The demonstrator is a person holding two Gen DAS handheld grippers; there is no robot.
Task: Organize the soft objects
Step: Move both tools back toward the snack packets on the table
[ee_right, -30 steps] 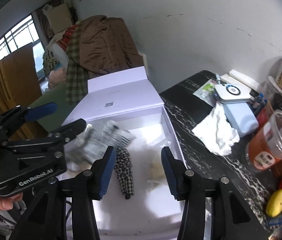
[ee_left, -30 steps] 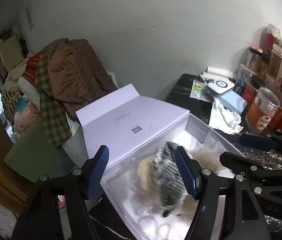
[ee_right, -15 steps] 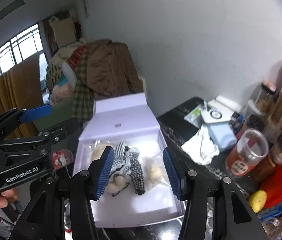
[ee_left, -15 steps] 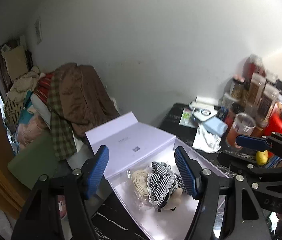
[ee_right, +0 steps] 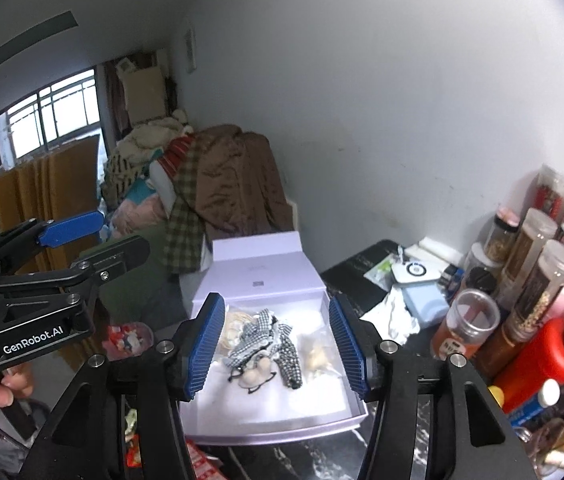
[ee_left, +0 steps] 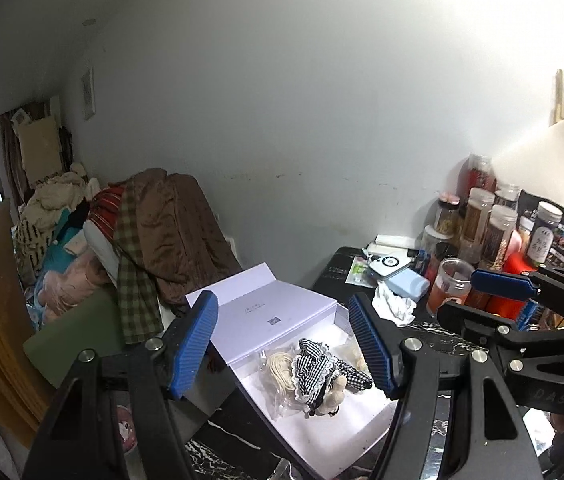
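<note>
Blue ribbed pads are what's nearest in both views, and nothing is held in either set of tongs: the left gripper is seen with its jaws apart and empty, and the right gripper is caught with its jaws spreading, also empty. Just past the pads, well below them, the doll in its checked dress is found lying loose in the tray of the lilac box, with a coil of cream yarn touching its left side and a clear bag of pale bits just to its right. Lid is flipped open toward the wall. Beyond that, jars and a crumpled tissue on the dark table, then a heap of clothes further back. Looks like the placing step is pretty much done here, so next the lid would probably need to be swung shut, or another soft thing fetched. Can't be told which.
</note>
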